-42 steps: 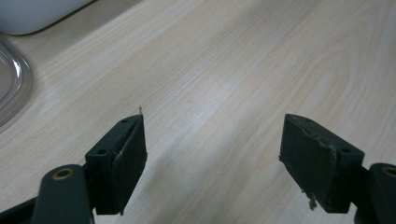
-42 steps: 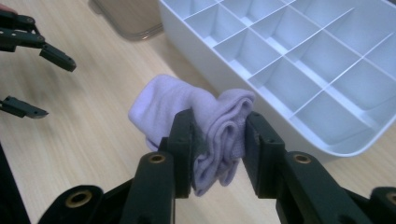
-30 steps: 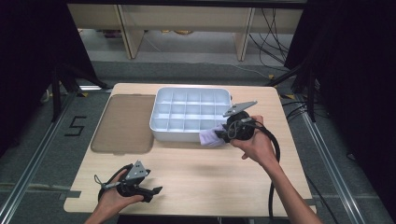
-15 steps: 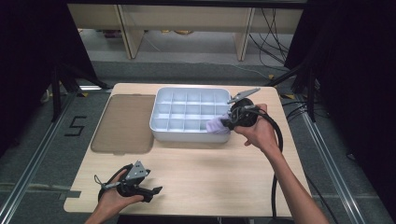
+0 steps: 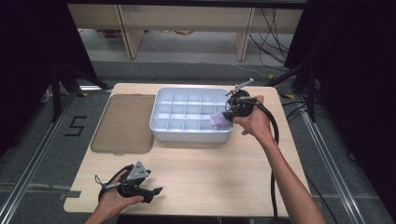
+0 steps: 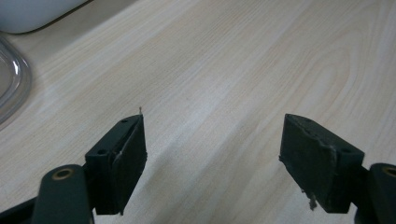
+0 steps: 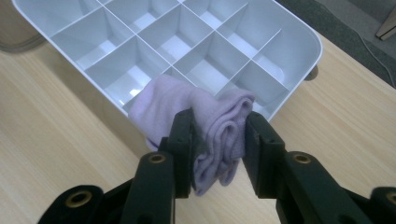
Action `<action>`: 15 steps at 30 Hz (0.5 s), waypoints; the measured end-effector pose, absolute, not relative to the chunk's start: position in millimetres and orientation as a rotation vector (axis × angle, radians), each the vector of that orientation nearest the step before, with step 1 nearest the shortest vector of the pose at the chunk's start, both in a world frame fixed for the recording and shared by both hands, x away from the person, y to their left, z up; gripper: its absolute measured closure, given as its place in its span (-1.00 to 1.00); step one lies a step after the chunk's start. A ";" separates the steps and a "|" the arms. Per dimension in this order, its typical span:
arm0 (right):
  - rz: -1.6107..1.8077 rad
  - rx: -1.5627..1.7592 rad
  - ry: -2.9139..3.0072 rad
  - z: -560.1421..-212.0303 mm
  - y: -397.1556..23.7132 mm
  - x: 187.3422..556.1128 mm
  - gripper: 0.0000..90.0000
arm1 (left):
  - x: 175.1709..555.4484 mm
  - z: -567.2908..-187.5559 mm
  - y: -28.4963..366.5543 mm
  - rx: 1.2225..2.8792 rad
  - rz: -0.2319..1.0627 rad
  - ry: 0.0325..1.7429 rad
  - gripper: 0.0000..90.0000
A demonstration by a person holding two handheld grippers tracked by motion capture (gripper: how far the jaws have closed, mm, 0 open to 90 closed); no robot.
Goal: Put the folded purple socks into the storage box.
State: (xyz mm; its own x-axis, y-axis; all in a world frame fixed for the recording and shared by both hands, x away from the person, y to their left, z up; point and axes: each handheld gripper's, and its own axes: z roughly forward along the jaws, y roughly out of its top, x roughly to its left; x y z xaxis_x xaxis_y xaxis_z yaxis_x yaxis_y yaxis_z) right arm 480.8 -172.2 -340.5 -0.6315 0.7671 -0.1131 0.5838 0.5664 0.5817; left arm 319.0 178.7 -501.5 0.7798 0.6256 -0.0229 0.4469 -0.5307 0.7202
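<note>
Brown-tinted and see-through, a flat lid (image 5: 123, 123) lies on the left part of the pale wooden counter (image 5: 210, 172), just beside a white tray (image 5: 161, 129) split into a grid of small compartments. Near the counter's front left corner, the left hand-held gripper (image 5: 150, 192) sits low over the wood in the person's left hand (image 5: 114, 200); in the left gripper view its two black jaws stand wide apart with bare wood between them, and a curved edge of the lid (image 6: 14, 88) shows at the far left. The tray (image 7: 306, 39) sits in the middle of the counter with its compartments open to the top. At its right end, the right hand-held gripper (image 5: 225, 117), carried in the person's right hand (image 5: 254, 122), is clamped on a folded lilac cloth (image 5: 218, 120). In the right gripper view the cloth (image 7: 205, 119) is pinched between both jaws and hangs over the tray's near wall, by a compartment at the tray's rounded corner. Whether the cloth touches the tray cannot be told.
</note>
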 end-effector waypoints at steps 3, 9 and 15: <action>0.699 1.102 2.453 -344.7 -170.4 487.5 0.50 | 318.6 -502.0 178.5 2.208 0.296 0.807 -0.50; 0.645 1.134 2.454 -355.4 -166.8 499.3 0.50 | 318.9 -501.8 178.7 2.219 0.306 0.794 -0.50; 0.577 1.160 2.469 -369.9 -166.0 510.8 0.50 | 320.1 -502.4 179.8 2.223 0.306 0.789 -0.50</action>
